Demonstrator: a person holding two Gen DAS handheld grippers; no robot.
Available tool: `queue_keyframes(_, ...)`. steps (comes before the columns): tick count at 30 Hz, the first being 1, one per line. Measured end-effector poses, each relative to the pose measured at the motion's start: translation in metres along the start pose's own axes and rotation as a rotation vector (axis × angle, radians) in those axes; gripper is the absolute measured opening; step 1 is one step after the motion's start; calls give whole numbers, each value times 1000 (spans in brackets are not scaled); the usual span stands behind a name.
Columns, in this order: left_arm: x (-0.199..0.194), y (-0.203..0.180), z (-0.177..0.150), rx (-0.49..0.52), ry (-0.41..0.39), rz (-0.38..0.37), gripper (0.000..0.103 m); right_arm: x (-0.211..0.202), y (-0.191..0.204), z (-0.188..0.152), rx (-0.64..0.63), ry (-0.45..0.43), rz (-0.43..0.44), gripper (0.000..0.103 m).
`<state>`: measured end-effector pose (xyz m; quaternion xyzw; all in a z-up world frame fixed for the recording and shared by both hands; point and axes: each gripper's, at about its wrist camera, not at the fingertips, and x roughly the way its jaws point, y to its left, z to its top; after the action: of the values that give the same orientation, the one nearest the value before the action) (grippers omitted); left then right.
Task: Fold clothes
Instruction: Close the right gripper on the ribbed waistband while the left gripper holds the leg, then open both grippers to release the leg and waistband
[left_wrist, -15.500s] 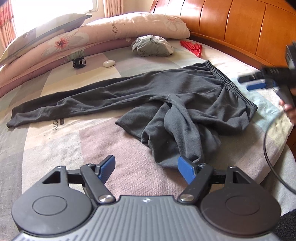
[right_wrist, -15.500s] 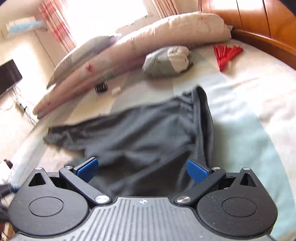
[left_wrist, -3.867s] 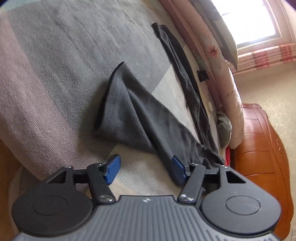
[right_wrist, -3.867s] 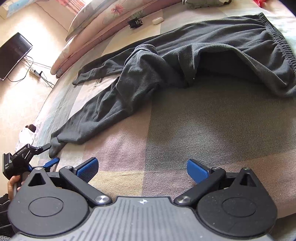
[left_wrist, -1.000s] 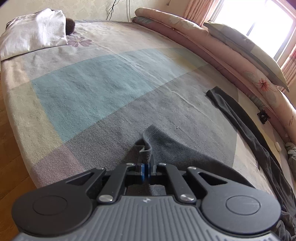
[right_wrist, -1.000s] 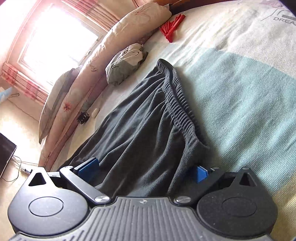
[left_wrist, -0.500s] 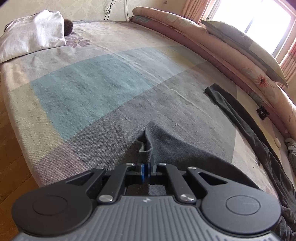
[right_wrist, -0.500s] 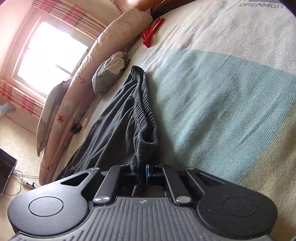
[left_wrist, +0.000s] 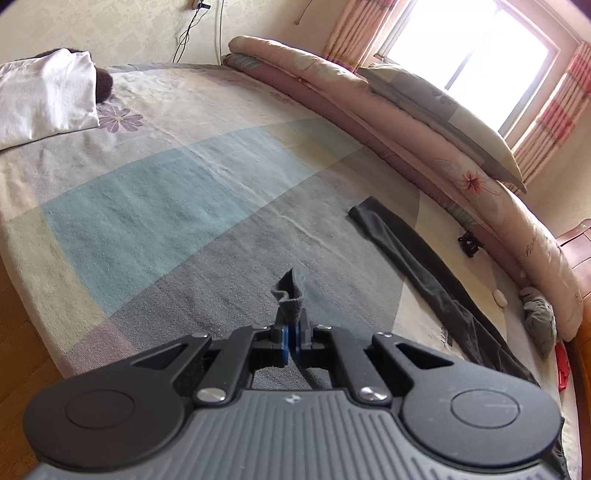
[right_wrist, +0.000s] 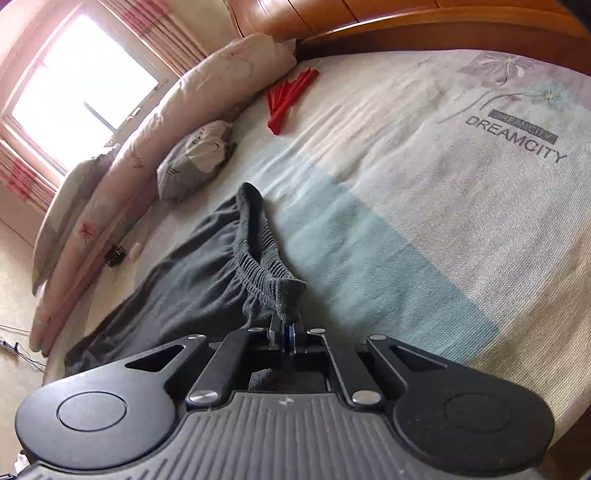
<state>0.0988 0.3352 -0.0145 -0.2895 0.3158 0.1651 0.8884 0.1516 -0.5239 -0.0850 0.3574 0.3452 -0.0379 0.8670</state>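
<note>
Dark grey trousers lie across the bed. In the left wrist view my left gripper (left_wrist: 290, 338) is shut on the cuff of the near trouser leg (left_wrist: 290, 297), which is lifted off the bedspread; the other leg (left_wrist: 406, 254) stretches flat toward the pillows. In the right wrist view my right gripper (right_wrist: 288, 336) is shut on the near corner of the elastic waistband (right_wrist: 264, 269), raised a little above the bed, and the trousers' body (right_wrist: 188, 288) trails away to the left.
A long floral pillow roll (left_wrist: 424, 122) and a cushion (right_wrist: 195, 162) line the far side of the bed. A red fan (right_wrist: 290, 98) lies near the wooden headboard (right_wrist: 369, 22). A white folded cloth (left_wrist: 40, 96) sits at the far left. The bed's edge and wooden floor (left_wrist: 14, 332) are at the near left.
My right gripper closed on the waistband corner and lifted it. My left gripper rose, pulling the trouser cuff up off the bedspread.
</note>
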Motion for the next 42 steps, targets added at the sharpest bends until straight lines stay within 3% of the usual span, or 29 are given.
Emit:
queue_keyframes(5, 2, -1, -5, 8, 34, 43, 1, 1, -6, -1, 5, 22, -28, 3)
queue_keyframes(12, -26, 13, 11, -63, -29, 7, 1, -7, 6, 16, -16, -3, -25, 4)
queue_keyframes(16, -2, 9, 2, -7, 45, 50, 1, 16, 8, 6, -59, 52, -100, 4)
queue_keyframes(21, 12, 15, -16, 10, 109, 66, 2, 10, -13, -2, 1, 51, -77, 6)
queue_keyframes(25, 6, 29, -24, 14, 150, 81, 7, 4, -12, -2, -8, 45, -74, 17)
queue_keyframes(29, -6, 45, -27, -8, 137, 137, 8, -3, 1, -2, -57, 24, -115, 35)
queue_keyframes(33, -21, 54, -22, -5, 103, 195, 8, -17, 16, -1, -115, -33, -149, 36)
queue_keyframes(35, -27, 52, -19, 12, 92, 190, 9, -25, 28, -1, -155, -65, -154, 36)
queue_keyframes(39, -23, 21, -21, 108, 106, 131, 18, -34, 67, -6, -249, -72, -63, 46)
queue_keyframes(42, -10, -20, -34, 241, 146, 69, 21, -19, 111, -25, -347, 27, 44, 47)
